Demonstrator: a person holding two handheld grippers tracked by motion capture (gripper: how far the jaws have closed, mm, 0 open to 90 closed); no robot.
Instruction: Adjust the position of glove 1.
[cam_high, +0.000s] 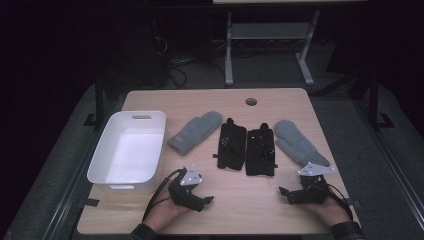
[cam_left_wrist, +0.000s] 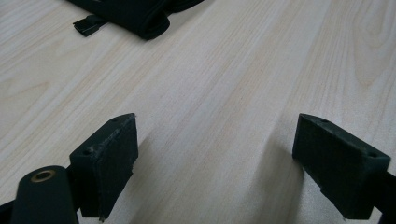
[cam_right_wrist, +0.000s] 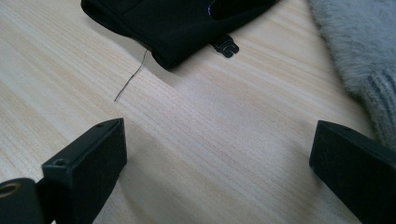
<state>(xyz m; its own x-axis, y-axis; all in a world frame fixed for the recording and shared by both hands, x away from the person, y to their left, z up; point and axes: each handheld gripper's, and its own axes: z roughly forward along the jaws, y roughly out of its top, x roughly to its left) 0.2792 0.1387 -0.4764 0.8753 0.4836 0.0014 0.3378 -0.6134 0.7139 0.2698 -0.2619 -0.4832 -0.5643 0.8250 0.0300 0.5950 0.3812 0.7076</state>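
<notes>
Table (cam_high: 280, 100) light wood, holds everything. White bin (cam_high: 150, 131) sits empty, beyond and outboard of the left gripper (cam_high: 207, 200). Two grey mittens, left mitten (cam_high: 196, 132) and right mitten (cam_high: 299, 143), flank two black gloves, left glove (cam_high: 231, 146) and right glove (cam_high: 260, 149), all four lying flat in a row beyond both grippers. Left gripper rests low at the near edge, fingers (cam_left_wrist: 109, 161) wide apart with bare wood between them; left glove's cuff and clip lie ahead and to the left of those fingers in the left gripper view. Right gripper (cam_high: 283, 191) likewise, fingers (cam_right_wrist: 91, 158) spread, nothing clamped; in its view the right glove's cuff is ahead of the left finger and the right mitten's cuff is just beyond the right finger. Nothing is in the bin yet, so likely at the start. Risks, as I judge: limp fabric may bunch or slip from a shallow pinch; the gloves lie almost touching, so a grab could drag both; clip (cam_right_wrist: 226, 47) or loose thread (cam_right_wrist: 133, 77) may snag a pad; a dangling glove could catch the bin rim. No brand, label or writing readable anywhere.
</notes>
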